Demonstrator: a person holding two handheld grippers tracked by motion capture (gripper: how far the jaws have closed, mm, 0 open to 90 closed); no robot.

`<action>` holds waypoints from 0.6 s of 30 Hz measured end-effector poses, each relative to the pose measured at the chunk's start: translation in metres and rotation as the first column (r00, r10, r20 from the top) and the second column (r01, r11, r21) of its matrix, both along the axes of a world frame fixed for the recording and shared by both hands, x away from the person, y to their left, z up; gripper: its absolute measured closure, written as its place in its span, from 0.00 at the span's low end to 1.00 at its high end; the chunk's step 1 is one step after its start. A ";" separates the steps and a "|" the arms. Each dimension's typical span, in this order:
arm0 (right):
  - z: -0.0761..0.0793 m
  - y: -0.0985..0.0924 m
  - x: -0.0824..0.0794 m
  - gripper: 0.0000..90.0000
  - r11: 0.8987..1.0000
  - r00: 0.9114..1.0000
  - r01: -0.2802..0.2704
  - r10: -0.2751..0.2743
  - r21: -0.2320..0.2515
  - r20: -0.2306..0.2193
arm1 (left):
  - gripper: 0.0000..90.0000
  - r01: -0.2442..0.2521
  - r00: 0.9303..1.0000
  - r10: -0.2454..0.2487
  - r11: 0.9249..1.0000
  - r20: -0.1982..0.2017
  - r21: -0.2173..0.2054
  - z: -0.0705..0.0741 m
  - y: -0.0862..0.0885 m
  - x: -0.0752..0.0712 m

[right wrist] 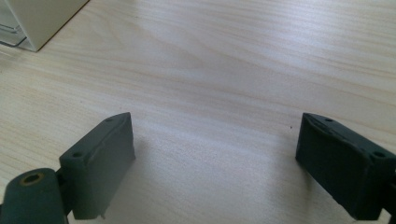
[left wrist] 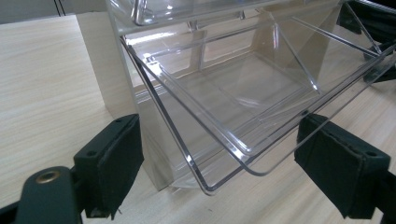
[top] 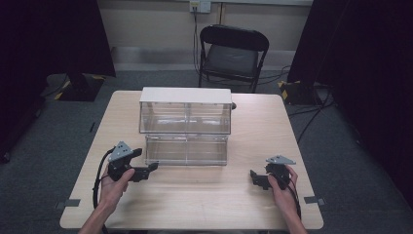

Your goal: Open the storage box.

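My left claw (top: 152, 168) gapes wide at the front left corner of the clear drawer (top: 186, 149), the lower one of the box (top: 185, 96) in the middle of the table (top: 204, 200), and its pads (left wrist: 109, 163) stand either side of that corner without touching it. My right claw (top: 254, 176) is spread open too, holding nothing, low over bare wood well to the right of the box.

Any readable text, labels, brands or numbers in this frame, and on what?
None can be read.
Clear drawer unit: no label or print shows on it.
Left gripper and right gripper: no markings legible.
Wall socket: too small to tell any print.
Yellow-black striped feet on the floor: hazard stripes, no words.
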State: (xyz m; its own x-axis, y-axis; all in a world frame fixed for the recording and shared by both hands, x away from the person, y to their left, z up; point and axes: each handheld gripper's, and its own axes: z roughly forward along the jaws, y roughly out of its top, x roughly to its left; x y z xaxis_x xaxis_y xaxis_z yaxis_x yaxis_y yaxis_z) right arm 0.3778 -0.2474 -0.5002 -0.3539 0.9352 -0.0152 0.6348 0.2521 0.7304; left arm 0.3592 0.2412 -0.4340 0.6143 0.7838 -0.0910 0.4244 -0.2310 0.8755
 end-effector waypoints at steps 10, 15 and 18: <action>0.000 0.000 0.000 0.12 1.000 1.000 0.000 0.000 -0.001 0.001 | 0.17 -0.010 1.000 0.010 1.000 0.010 -0.010 0.006 0.001 0.002; 0.000 0.000 0.000 0.12 1.000 1.000 0.000 0.000 -0.001 0.000 | 0.17 -0.009 1.000 0.009 1.000 0.008 -0.014 0.005 -0.001 0.004; 0.000 0.000 0.000 0.12 1.000 1.000 0.000 0.000 -0.001 0.001 | 0.17 -0.014 1.000 0.014 1.000 0.003 -0.017 0.005 -0.002 0.005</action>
State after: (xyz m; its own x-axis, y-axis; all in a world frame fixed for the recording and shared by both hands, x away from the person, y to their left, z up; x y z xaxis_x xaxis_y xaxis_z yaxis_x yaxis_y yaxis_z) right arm 0.3777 -0.2474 -0.5002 -0.3542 0.9350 -0.0163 0.6341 0.2530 0.7307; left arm 0.3646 0.2390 -0.4292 0.6034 0.7908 -0.1030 0.4251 -0.2097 0.8805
